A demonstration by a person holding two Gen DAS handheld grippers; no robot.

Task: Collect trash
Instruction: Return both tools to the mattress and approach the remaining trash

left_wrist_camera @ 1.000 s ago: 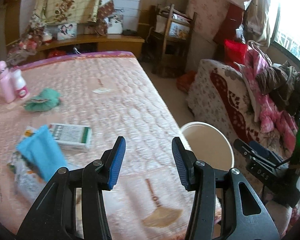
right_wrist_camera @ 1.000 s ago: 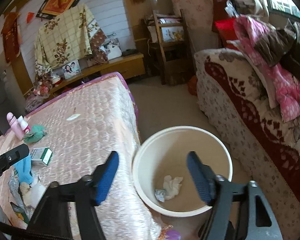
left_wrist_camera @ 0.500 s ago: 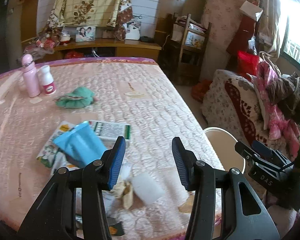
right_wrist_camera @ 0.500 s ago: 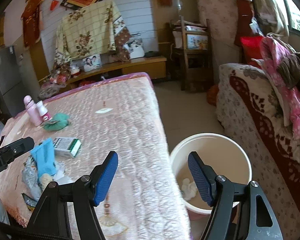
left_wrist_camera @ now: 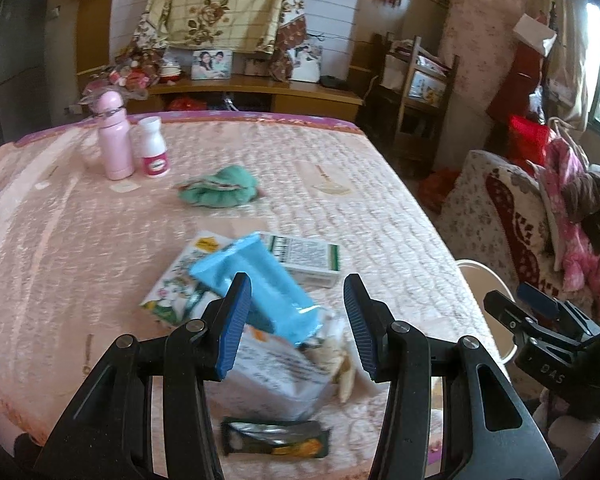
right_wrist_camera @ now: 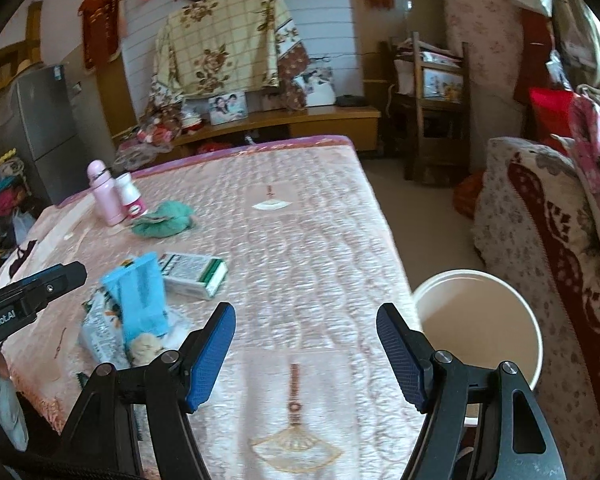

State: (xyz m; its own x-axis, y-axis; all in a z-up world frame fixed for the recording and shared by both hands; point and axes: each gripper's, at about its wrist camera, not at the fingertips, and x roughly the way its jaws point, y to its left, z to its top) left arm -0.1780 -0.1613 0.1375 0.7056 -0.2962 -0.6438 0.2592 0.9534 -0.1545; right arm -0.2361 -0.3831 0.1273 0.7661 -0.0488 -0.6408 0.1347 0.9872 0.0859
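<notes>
Both grippers hang wide open and empty: the left gripper (left_wrist_camera: 298,322) over a heap of wrappers on the pink quilted bed (right_wrist_camera: 300,240), the right gripper (right_wrist_camera: 306,354) nearer the cream plastic bucket (right_wrist_camera: 500,280) on the floor beside it. The light-blue plastic packet (left_wrist_camera: 260,284) overlaps a white-and-green carton (left_wrist_camera: 308,260) and a white printed bag (left_wrist_camera: 276,376); a careless pinch could, I reckon, drag several at once or let the slick film slip.
</notes>
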